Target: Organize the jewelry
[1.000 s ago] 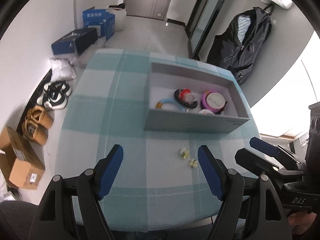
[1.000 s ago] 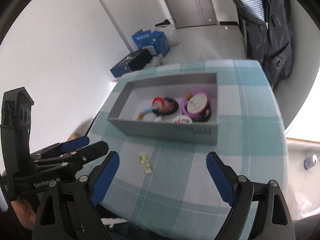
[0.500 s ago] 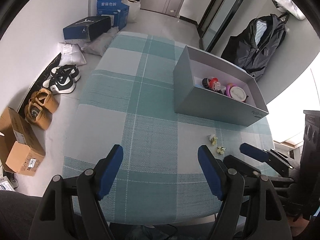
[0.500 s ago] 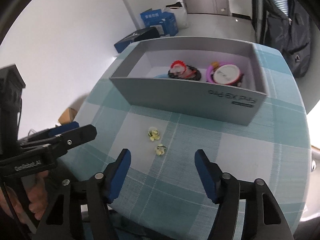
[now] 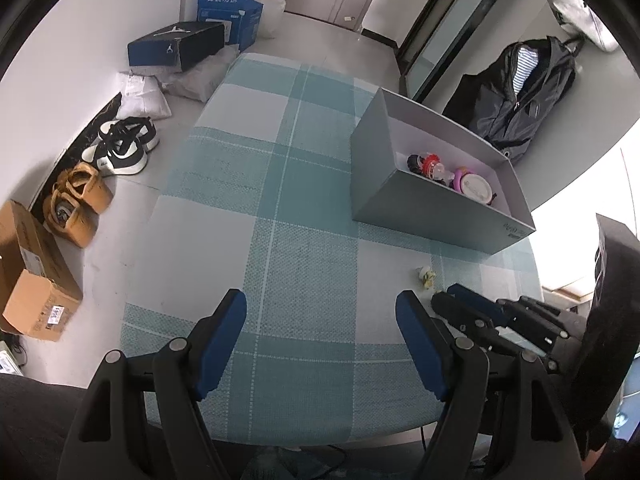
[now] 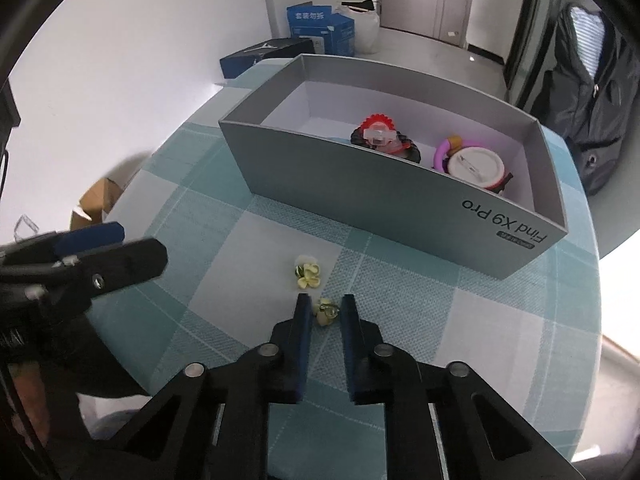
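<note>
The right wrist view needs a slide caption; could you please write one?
Right hand-held gripper closing around a small yellow flower earring before the gray box.

Grey box (image 6: 400, 216) side reads "Find X9 Pro"

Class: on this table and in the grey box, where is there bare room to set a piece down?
Free: the box's left end, beside the red-and-black piece; the tablecloth left of the box. Crowded: the box's right end, and around both flower earrings by the right claw.
</note>
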A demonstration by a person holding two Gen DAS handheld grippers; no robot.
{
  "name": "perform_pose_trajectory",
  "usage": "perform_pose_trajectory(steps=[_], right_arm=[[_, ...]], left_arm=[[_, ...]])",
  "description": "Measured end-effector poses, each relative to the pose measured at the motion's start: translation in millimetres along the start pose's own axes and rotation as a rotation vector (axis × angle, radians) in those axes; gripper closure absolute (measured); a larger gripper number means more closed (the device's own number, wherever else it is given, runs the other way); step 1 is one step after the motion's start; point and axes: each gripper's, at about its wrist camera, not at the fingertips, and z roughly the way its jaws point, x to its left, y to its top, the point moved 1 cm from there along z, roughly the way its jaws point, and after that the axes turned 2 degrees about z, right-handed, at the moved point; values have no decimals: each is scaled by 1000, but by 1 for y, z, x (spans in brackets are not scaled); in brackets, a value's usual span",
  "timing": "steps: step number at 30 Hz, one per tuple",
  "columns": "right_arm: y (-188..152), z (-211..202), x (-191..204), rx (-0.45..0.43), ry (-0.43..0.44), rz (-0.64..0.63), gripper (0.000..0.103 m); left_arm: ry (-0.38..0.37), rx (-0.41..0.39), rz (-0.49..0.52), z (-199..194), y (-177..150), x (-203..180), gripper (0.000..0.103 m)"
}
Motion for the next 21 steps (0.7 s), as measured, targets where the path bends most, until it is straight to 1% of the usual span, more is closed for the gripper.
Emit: perform_pose_trajectory(steps=[3,5,10,17,21], right_arm=[[-4,-1,-2,1,15,10,90],[-3,-2,-4,-4,32,28,94],[-5,-11,-18,-6,45,70,94],[-4,-23,-46,-33,72,157,94],[-4,-35,-58,-54,86,198,94]], left_arm=[[-8,2,-2,1,0,-1,30],[-12,5,5,2,0,-2,30],[-25,22,38,6,-2,-9,30],[-16,37,126,13,-3,-29,30],[-13,56,152,18,-6,-37,30]])
